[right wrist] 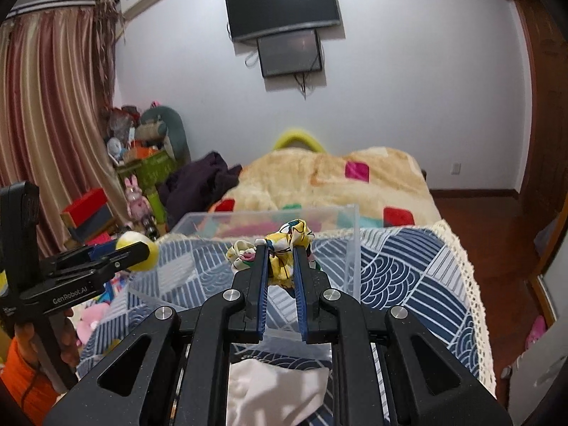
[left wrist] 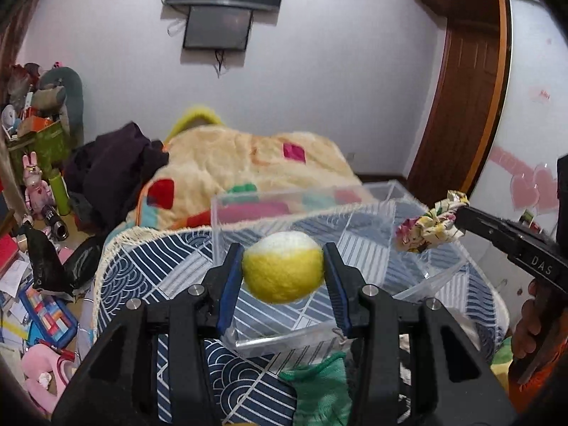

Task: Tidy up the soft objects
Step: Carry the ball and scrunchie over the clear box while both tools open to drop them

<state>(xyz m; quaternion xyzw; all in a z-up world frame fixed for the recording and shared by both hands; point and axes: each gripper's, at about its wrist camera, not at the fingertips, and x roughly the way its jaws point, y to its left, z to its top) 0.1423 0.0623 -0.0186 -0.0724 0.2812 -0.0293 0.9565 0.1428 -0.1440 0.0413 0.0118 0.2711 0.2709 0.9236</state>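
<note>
My left gripper (left wrist: 283,266) is shut on a yellow and white felt ball (left wrist: 283,271) and holds it above the near edge of a clear plastic box (left wrist: 408,195). My right gripper (right wrist: 279,261) is shut on a floral fabric scrunchie (right wrist: 284,248) and holds it over the same box (right wrist: 351,248). In the left wrist view the scrunchie (left wrist: 429,227) hangs from the right gripper's tip at the right. In the right wrist view the ball (right wrist: 140,245) shows at the left in the left gripper.
The box stands on a round table with a blue patterned cloth (left wrist: 149,266). A green cloth (left wrist: 319,387) lies near me, a white cloth (right wrist: 273,387) below the right gripper. A bed with a cream blanket (left wrist: 248,163) is behind. Toys litter the floor at the left (left wrist: 39,312).
</note>
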